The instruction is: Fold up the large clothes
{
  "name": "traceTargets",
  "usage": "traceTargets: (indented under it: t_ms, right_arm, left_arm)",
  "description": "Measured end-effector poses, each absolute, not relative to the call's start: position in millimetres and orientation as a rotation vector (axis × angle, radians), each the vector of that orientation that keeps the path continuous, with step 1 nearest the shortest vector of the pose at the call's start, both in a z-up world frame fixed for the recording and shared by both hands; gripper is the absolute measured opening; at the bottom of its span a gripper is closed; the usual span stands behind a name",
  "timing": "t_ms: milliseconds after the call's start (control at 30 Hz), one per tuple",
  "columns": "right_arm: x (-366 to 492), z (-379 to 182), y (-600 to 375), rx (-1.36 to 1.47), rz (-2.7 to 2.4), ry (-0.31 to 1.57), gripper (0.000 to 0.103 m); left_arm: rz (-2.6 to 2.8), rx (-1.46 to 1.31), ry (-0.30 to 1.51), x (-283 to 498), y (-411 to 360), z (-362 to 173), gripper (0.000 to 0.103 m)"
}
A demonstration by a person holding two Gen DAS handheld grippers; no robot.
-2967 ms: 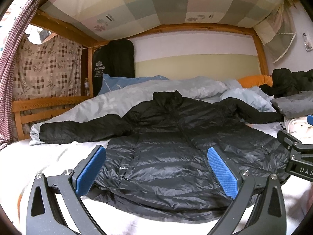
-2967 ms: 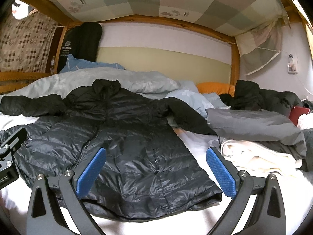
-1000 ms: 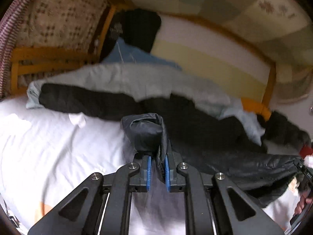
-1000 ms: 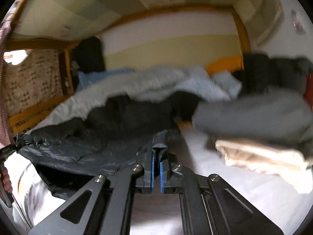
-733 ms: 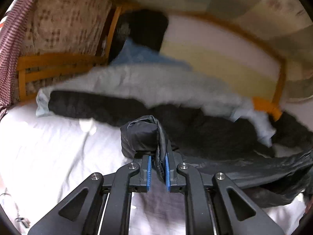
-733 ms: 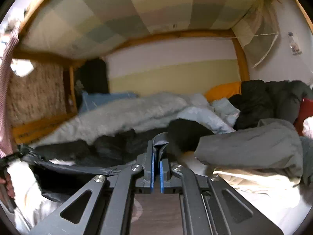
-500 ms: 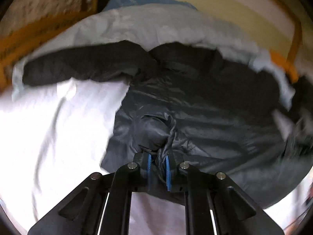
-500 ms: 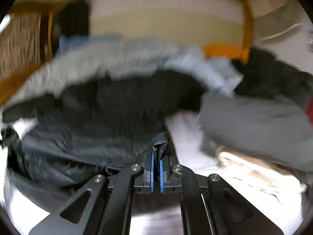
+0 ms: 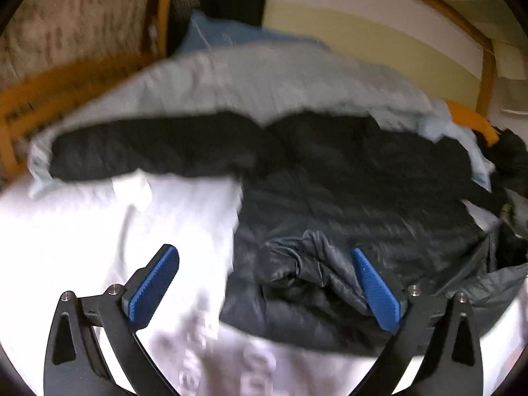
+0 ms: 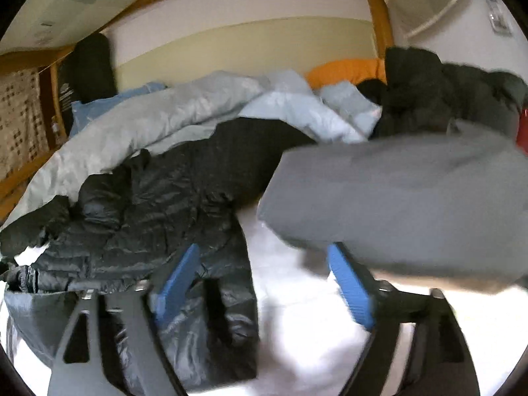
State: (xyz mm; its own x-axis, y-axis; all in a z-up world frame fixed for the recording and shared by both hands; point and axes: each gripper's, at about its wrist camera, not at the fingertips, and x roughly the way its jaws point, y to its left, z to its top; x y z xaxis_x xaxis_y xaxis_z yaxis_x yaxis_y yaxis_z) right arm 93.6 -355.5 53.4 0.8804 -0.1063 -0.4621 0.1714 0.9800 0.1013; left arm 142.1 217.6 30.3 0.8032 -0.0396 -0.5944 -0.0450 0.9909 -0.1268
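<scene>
Left wrist view shows your left claw (image 9: 264,283) spread wide, holding nothing, over the black jacket (image 9: 346,204) on the bed's white sheet (image 9: 99,231), while your right claw (image 10: 264,280) gapes empty beside its hem.

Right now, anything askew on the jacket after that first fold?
Yes. The black puffer jacket has a bunched, crumpled lump of hem between the open left gripper fingers, not a flat fold. One sleeve lies stretched out over the grey-blue duvet. Right gripper is open too.
</scene>
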Motion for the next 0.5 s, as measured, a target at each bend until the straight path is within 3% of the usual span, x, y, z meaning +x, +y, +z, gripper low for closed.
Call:
traceTargets:
  t_ms: [233, 367, 400, 433, 467, 500]
  right_arm:
    - [62, 50, -355, 0.164, 0.104, 0.583, 0.086]
    - [92, 20, -328, 0.141, 0.278, 0.695, 0.086]
    - [100, 12, -321, 0.123, 0.255, 0.710, 0.077]
    - [110, 1, -309, 0.075, 0.227, 0.744, 0.028]
    - [114, -4, -303, 0.028, 0.182, 0.746, 0.002]
    - [117, -7, -300, -0.002, 0.108, 0.741, 0.003]
  left_arm:
    - [0.037, -0.159, 0.701, 149, 225, 13, 0.103]
    - [0.107, -0.101, 0.721, 163, 213, -2, 0.103]
    - [0.120, -0.088, 0.706, 166, 211, -3, 0.103]
    - [0.135, -0.069, 0.683, 167, 210, -3, 0.103]
    - [0.141, -0.053, 0.659, 164, 209, 0, 0.103]
    - [0.143, -0.039, 0.630, 159, 209, 4, 0.103]
